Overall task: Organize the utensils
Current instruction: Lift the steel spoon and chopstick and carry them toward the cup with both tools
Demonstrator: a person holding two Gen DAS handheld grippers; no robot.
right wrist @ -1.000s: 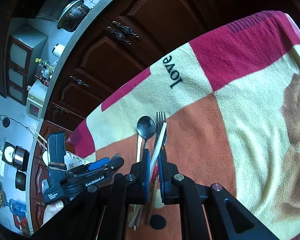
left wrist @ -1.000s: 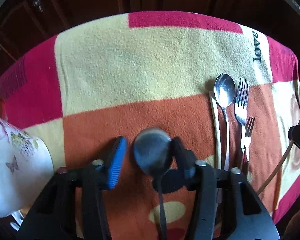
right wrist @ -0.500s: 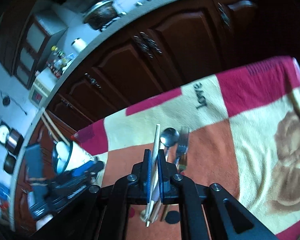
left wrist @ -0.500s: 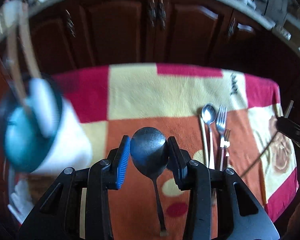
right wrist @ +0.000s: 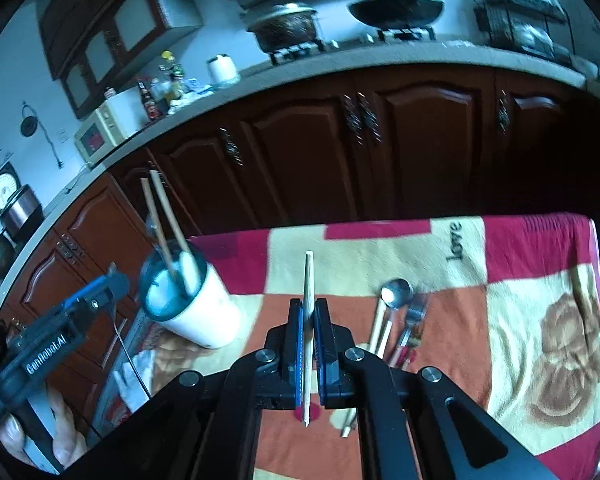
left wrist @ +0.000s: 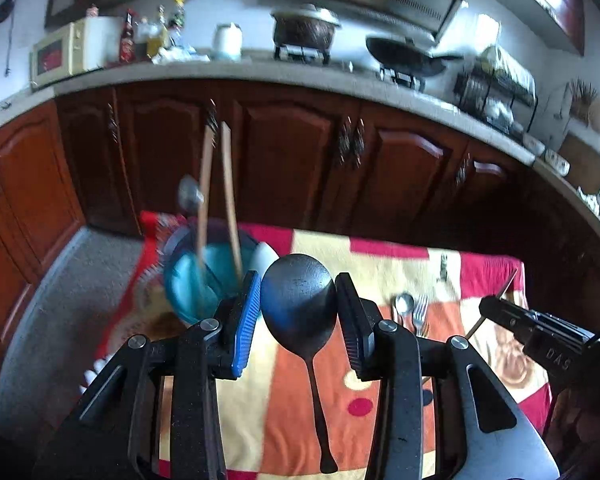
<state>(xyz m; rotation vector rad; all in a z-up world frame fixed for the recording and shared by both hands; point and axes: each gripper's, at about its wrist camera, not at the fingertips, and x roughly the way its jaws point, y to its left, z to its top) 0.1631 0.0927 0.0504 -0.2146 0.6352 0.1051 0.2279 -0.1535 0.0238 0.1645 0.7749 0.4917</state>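
My left gripper (left wrist: 298,312) is shut on a black ladle-like spoon (left wrist: 300,300), bowl up, handle hanging down, held above the table. My right gripper (right wrist: 309,320) is shut on a pale chopstick (right wrist: 308,320), held upright above the blanket. A white cup with a teal rim (right wrist: 184,300) stands at the table's left and holds two wooden chopsticks (right wrist: 164,224); it also shows in the left wrist view (left wrist: 204,276). A steel spoon (right wrist: 396,294), a fork (right wrist: 414,316) and a pale chopstick (right wrist: 376,328) lie together on the orange patch.
The table is covered by a red, cream and orange blanket (right wrist: 540,280). Dark wooden cabinets (right wrist: 380,152) stand close behind it under a kitchen counter. The left gripper's body (right wrist: 60,328) shows at the left of the right wrist view.
Both grippers have lifted and tilted up with their utensils, so the cabinets and counter have come into view. The left gripper has swung toward the cup.
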